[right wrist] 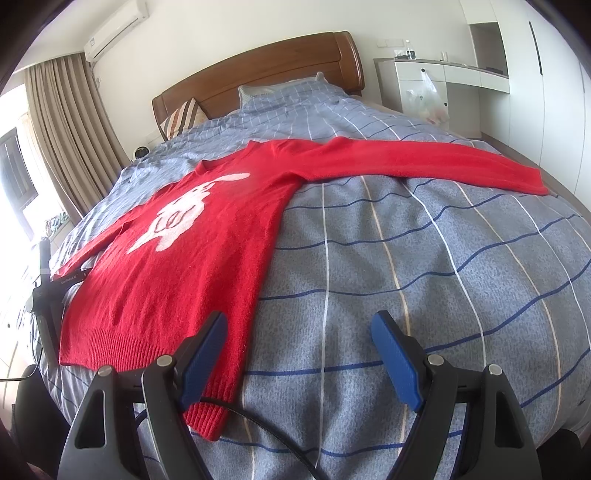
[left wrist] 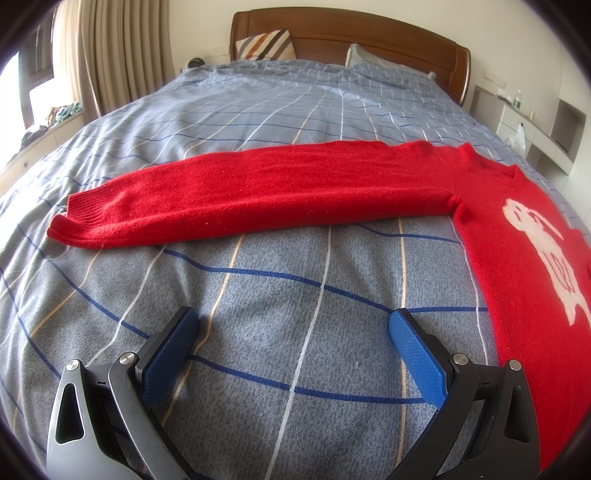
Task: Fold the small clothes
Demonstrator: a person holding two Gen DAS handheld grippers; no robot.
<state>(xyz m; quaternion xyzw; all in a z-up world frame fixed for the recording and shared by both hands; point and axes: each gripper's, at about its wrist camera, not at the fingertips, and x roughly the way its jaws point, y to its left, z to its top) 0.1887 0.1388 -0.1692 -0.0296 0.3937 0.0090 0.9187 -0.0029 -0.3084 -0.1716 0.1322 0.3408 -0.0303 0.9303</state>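
A red sweater [right wrist: 192, 280] with a white figure on its front lies flat on the bed, both sleeves spread out sideways. In the left wrist view its one sleeve [left wrist: 258, 195] stretches across the middle and the body [left wrist: 528, 258] fills the right side. My left gripper [left wrist: 293, 325] is open and empty, low over the bedcover in front of that sleeve. My right gripper [right wrist: 299, 328] is open and empty near the sweater's hem corner [right wrist: 210, 413], its left finger over the fabric edge. The other sleeve [right wrist: 424, 162] runs to the right.
The bed has a blue checked cover [right wrist: 424, 277], pillows [left wrist: 264, 46] and a wooden headboard [left wrist: 369, 33]. Curtains [left wrist: 110, 51] and a window are to the left, white cabinets [right wrist: 517, 74] to the right. A black stand [right wrist: 46, 295] is at the bed's left edge.
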